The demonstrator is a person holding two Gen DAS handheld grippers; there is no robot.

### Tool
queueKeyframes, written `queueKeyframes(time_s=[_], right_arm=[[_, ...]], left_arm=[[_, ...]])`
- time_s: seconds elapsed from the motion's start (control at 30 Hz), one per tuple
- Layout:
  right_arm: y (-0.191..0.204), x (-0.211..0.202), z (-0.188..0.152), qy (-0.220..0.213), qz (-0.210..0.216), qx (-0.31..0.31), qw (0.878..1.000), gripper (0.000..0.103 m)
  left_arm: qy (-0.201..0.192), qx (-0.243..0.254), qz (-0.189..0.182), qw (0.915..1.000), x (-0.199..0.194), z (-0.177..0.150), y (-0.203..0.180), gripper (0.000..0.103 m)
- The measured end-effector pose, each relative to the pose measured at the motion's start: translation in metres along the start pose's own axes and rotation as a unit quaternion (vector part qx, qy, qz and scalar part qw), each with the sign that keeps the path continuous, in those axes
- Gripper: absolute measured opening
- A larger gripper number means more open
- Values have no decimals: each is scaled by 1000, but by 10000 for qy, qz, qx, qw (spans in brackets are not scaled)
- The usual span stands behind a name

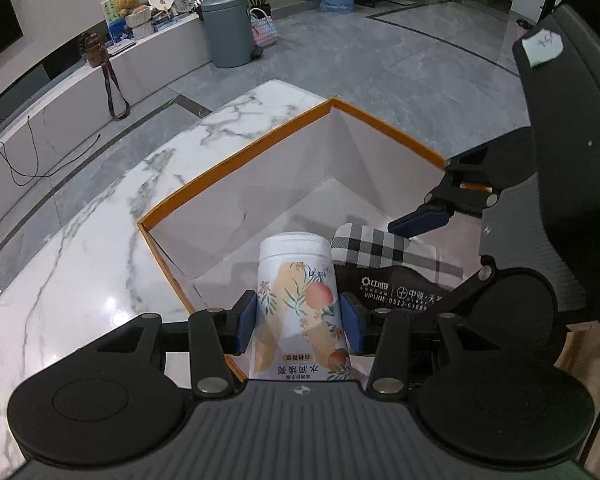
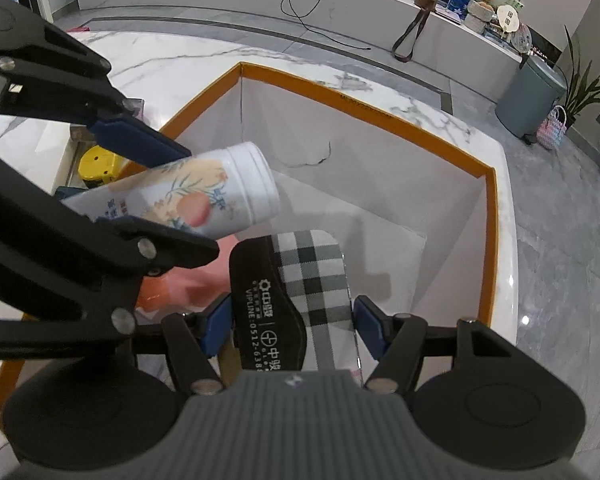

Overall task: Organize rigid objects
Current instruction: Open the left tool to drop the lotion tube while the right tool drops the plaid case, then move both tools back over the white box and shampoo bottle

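My left gripper (image 1: 299, 322) is shut on a white floral bottle (image 1: 298, 304), held tilted over the near edge of an orange-rimmed white box (image 1: 236, 156). The bottle also shows in the right wrist view (image 2: 204, 194), with the left gripper's blue pads (image 2: 140, 140) clamped on it. My right gripper (image 2: 288, 328) is shut on a black-and-plaid glasses case (image 2: 300, 300), held over the box (image 2: 380, 120) interior. The case shows in the left wrist view (image 1: 380, 256), beside the bottle. The right gripper's finger (image 1: 420, 220) shows above it.
The box sits on a white marble table (image 1: 80, 248). A yellow object (image 2: 98, 164) and a pink item (image 2: 188, 280) lie left of the box. A grey bin (image 1: 224, 28) stands on the floor beyond. A black mesh chair (image 1: 560, 120) is at right.
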State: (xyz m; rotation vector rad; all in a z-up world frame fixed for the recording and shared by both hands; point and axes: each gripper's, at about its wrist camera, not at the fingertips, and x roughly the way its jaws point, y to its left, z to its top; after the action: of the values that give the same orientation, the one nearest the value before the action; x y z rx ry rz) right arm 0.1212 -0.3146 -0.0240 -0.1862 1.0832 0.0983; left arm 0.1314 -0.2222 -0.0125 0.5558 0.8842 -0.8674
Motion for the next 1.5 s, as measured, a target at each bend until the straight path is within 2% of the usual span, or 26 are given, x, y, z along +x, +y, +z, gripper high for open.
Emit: queueKeyframes(time_s=[0.2, 0.33, 0.37, 0.4, 0.47, 0.7, 0.8, 0.87, 1.07, 1.2, 1.5], right_arm=[[3, 13, 3, -12, -111, -131, 9999, 65], [5, 14, 7, -85, -92, -259, 9996, 65], [6, 14, 7, -96, -93, -282, 9995, 65], [6, 14, 7, -103, -89, -295, 9995, 65], [6, 14, 7, -95, -80, -268, 9996, 66], [7, 13, 5, -97, -48, -203, 9997, 67], [10, 11, 4, -93, -33, -263, 9996, 71], [12, 9, 5, -103, -91, -308, 9994, 74], [11, 0, 7, -151, -179, -280, 9993, 81], [16, -11, 8, -188, -255, -349, 9989, 85], [32, -43, 18, -554, -428, -471, 9964, 86]], left_arm=[[141, -199, 188, 9995, 16, -1, 7, 50], [150, -298, 159, 9993, 20, -1, 13, 44], [161, -305, 173, 9993, 21, 0, 13, 42], [156, -284, 185, 9993, 21, 1, 12, 34], [251, -272, 89, 9993, 22, 1, 11, 29], [233, -367, 5, 9991, 22, -6, 13, 30], [228, -370, 11, 9991, 21, -7, 12, 30], [174, -388, 13, 9991, 18, -8, 12, 31], [-38, -600, -125, 9981, 2, -8, 18, 43], [-189, -580, -68, 9981, -14, -8, 19, 56], [-449, -671, 128, 9967, -52, -25, 30, 61]])
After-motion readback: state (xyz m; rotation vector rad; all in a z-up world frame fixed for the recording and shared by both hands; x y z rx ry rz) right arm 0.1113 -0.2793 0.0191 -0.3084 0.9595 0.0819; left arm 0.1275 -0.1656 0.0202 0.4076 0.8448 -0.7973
